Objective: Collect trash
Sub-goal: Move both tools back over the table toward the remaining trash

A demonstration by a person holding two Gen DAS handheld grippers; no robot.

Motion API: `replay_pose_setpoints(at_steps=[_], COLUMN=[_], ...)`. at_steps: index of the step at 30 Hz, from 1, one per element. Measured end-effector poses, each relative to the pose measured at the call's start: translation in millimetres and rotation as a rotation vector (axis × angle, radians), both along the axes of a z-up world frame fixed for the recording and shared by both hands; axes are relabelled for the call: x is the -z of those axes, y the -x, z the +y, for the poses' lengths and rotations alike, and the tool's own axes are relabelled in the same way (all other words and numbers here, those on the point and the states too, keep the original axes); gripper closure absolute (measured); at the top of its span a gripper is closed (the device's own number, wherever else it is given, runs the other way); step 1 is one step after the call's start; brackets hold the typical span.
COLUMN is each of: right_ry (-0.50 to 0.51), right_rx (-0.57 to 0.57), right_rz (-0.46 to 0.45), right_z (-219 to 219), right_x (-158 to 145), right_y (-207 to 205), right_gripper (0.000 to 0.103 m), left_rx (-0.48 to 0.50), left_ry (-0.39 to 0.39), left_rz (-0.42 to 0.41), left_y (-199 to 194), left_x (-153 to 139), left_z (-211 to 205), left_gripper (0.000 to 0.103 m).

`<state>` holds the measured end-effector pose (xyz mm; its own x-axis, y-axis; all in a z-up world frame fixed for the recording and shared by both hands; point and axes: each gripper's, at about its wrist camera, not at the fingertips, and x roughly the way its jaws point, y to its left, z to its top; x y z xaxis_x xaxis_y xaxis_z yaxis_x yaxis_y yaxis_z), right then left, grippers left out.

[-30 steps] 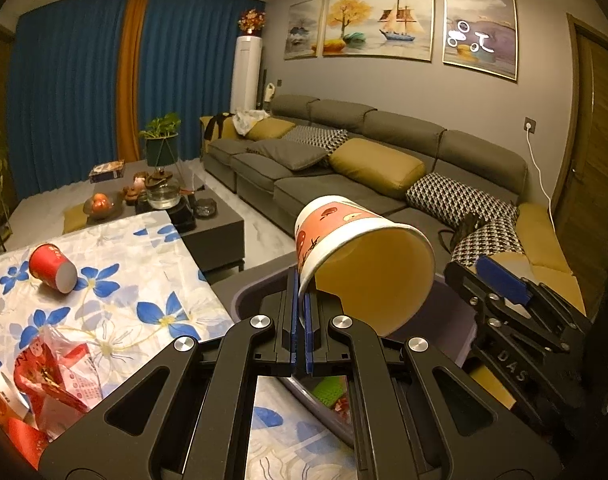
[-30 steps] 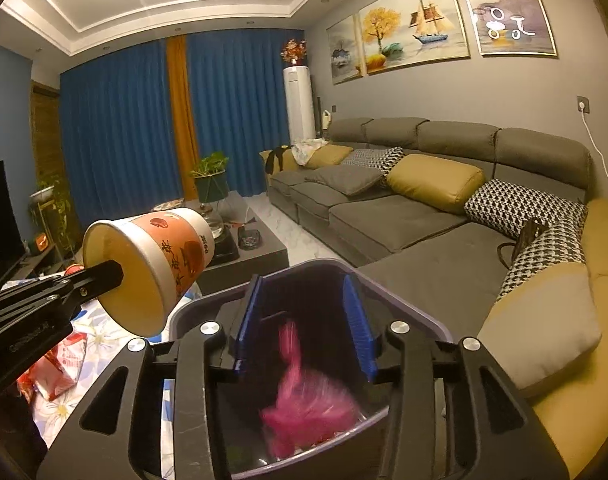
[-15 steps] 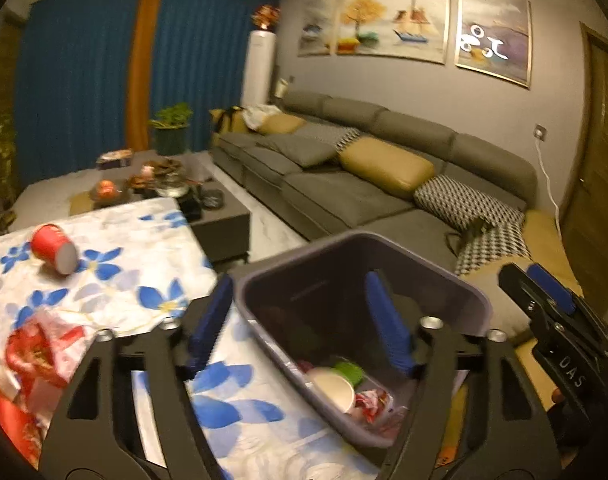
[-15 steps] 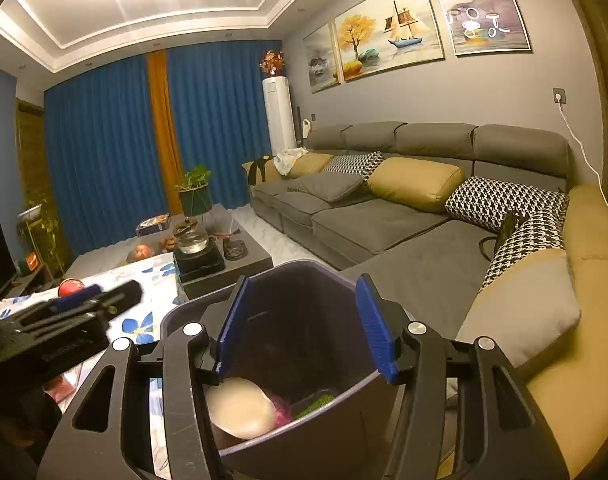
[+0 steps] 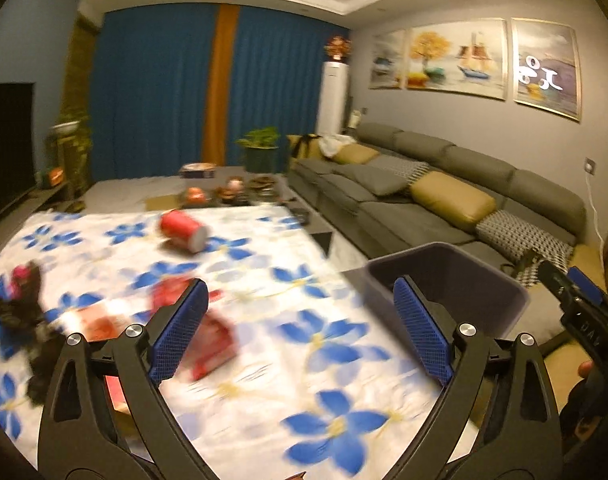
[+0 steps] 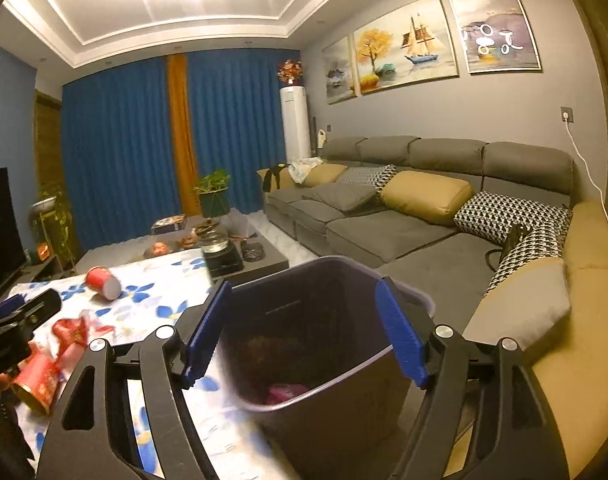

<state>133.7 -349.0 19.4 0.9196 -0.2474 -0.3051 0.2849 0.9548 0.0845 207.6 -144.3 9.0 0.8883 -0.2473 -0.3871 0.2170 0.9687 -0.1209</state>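
Note:
My left gripper (image 5: 300,330) is open and empty above the flowered tablecloth (image 5: 324,344). A red paper cup (image 5: 183,231) lies on its side farther back; it also shows in the right wrist view (image 6: 103,282). Red crumpled wrappers (image 5: 208,336) lie just past the left fingertip, blurred. A dark clump with a pink top (image 5: 20,300) lies at the left. The dark grey trash bin (image 5: 452,280) stands at the table's right edge. My right gripper (image 6: 304,336) is open and empty over the bin (image 6: 328,304), which holds pink trash (image 6: 284,392). A red can (image 6: 36,384) lies at the left.
A grey sectional sofa (image 6: 404,220) with yellow and patterned cushions runs along the right wall. A dark coffee table (image 6: 224,252) with a kettle and fruit stands behind the flowered table. A TV (image 5: 4,152) is at the far left.
The left gripper opened and dropped the paper cup into the bin, then swung left over the tablecloth. The right gripper stayed open over the bin.

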Motion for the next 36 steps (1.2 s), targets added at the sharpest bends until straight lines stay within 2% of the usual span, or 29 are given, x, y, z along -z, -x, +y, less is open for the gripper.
replay_pose_setpoints(at_steps=[8,13,18,23,33,36], right_ry=[0.005,0.014,0.054,0.093,0.147,0.159], right_rx=[-0.149,-0.281,-0.405,-0.475,-0.519,-0.524], right_rz=[0.018,0.070,0.124,0.166,0.259,0.298], right_z=[70,129,186,225,265,274], right_x=[9,26,45,58,84,90], right_y=[12,9,5,2,-25,-38], right_gripper=[0.029,0.029,0.029,0.029,0.029,0.035], left_rx=[-0.205,-0.313,-0.392,-0.437,-0.454,-0.450], left_ry=[-0.029,-0.074,-0.053,-0.025,-0.006,-0.011], left_rz=[0.013,0.034,0.036,0.037,0.035,0.036], left_y=[46,69,89,100,99,95], left_x=[11,23,24,27,30,33], left_z=[95,144,191,220,237,238], left_gripper=[0.010,0.010,0.010,0.010,0.010,0.010])
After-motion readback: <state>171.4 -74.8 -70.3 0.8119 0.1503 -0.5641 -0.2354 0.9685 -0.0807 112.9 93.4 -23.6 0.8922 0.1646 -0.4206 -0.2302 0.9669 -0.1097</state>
